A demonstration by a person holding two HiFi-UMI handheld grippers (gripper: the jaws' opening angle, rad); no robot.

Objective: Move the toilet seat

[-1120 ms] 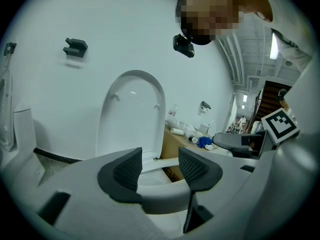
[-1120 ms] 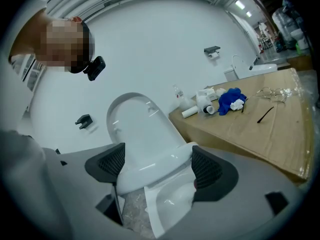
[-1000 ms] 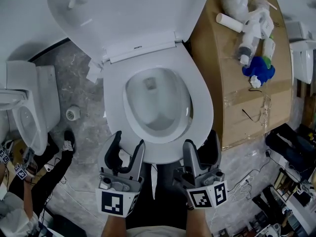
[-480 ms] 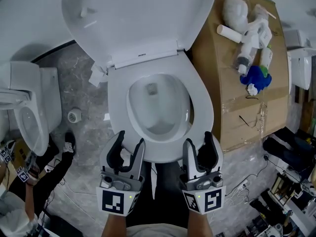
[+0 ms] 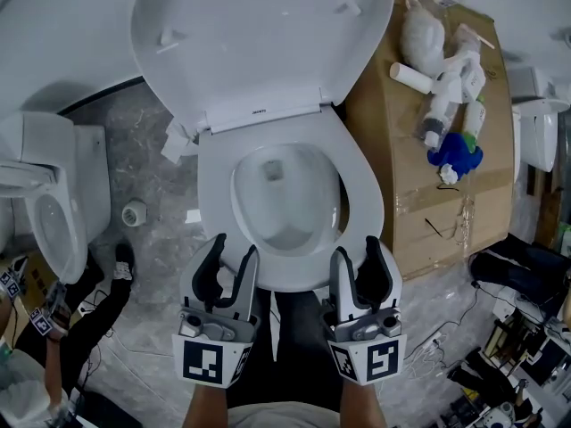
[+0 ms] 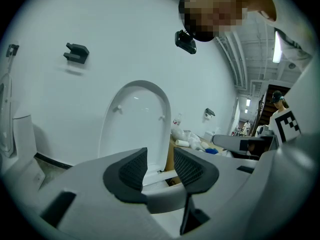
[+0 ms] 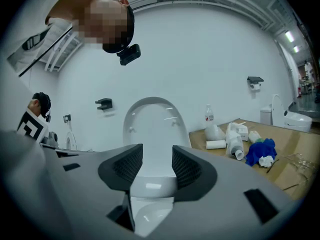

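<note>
One toilet fills the middle, its lid point(image 5: 259, 34) raised against the far wall and the toilet seat point(image 5: 364, 190) lying flat on the bowl. One cardboard box point(image 5: 393, 168) stands just right of it, and a second toilet point(image 5: 53, 185) stands to the left. Two grippers are at the seat's near rim, the left gripper point(image 5: 234, 250) beside the right gripper point(image 5: 357, 250). Each has its jaws about halfway apart, having just been closing. The seat's near rim shows in each gap, but the pads press on nothing. On the box lie white bottles point(image 5: 446, 78), too tangled to count, and one blue cloth point(image 5: 457, 154). One tape roll point(image 5: 134, 212) lies at left. The dark word on the hinge strip point(image 5: 259, 112) is too small to read.
</note>
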